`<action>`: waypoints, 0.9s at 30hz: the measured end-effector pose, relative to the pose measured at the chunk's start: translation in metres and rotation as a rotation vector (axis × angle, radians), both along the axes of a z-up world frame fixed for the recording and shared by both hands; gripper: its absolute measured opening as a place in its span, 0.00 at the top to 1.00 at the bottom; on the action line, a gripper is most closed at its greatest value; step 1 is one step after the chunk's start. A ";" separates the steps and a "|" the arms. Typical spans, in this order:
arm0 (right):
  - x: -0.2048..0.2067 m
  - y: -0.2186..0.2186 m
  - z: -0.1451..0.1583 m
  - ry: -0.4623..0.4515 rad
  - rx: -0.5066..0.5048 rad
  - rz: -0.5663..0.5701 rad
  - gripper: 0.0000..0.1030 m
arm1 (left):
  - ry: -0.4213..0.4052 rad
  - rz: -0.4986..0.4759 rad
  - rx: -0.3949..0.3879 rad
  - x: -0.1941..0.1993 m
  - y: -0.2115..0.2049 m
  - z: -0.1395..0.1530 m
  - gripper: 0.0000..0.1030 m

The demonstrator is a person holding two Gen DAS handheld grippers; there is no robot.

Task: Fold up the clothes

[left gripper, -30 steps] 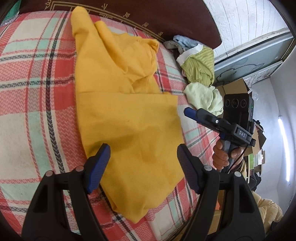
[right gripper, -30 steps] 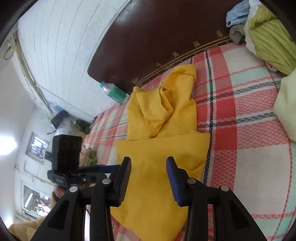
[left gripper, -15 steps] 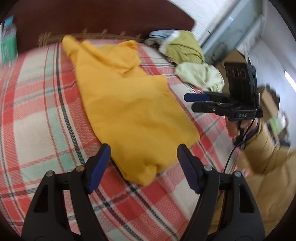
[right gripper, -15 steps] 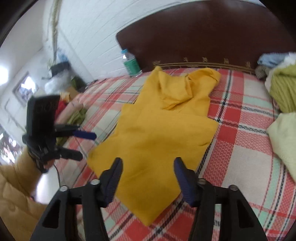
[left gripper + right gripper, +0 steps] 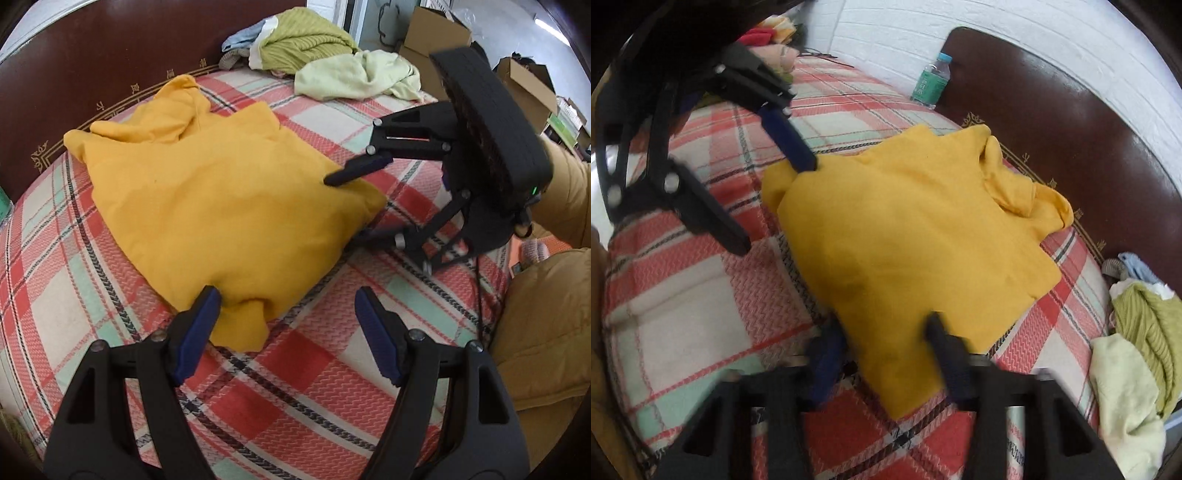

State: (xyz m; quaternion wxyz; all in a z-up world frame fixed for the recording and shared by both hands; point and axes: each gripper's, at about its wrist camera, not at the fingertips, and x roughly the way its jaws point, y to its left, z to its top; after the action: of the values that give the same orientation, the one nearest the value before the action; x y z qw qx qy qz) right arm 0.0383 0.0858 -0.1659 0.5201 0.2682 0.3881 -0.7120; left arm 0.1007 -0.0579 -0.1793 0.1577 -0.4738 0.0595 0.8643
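yellow garment [image 5: 221,206] lies flat mid-bed, long axis running headboard to near edge | left gripper [image 5: 284,332] jaws apart at its near-left corner | right gripper [image 5: 882,354] jaws apart astride near-right corner, blurred, apparently not clamped | both equally near

1. Bed with red, white and mint plaid cover [image 5: 332,373].
2. Dark brown glossy headboard [image 5: 1071,122], gold trim.
3. White-painted brick wall [image 5: 886,33].
4. Brown cardboard boxes [image 5: 436,26] beside the bed.
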 end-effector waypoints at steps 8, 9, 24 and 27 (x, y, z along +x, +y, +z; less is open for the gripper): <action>-0.050 0.014 0.043 -0.400 -0.161 -0.120 0.85 | 0.016 -0.013 -0.155 -0.013 0.020 -0.011 0.26; -0.053 0.014 0.045 -0.431 -0.168 -0.124 0.85 | 0.017 -0.008 -0.172 -0.016 0.021 -0.013 0.26; 0.008 0.001 0.004 0.044 -0.026 -0.031 0.48 | -0.027 0.085 -0.117 -0.026 -0.016 -0.018 0.41; -0.004 -0.006 0.001 0.066 -0.015 -0.051 0.51 | -0.039 0.056 -0.111 -0.030 -0.017 -0.024 0.35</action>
State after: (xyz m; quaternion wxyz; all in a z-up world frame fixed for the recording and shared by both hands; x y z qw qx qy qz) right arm 0.0346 0.0794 -0.1654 0.4907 0.2504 0.3926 -0.7365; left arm 0.0708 -0.0749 -0.2031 0.1082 -0.5003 0.0908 0.8543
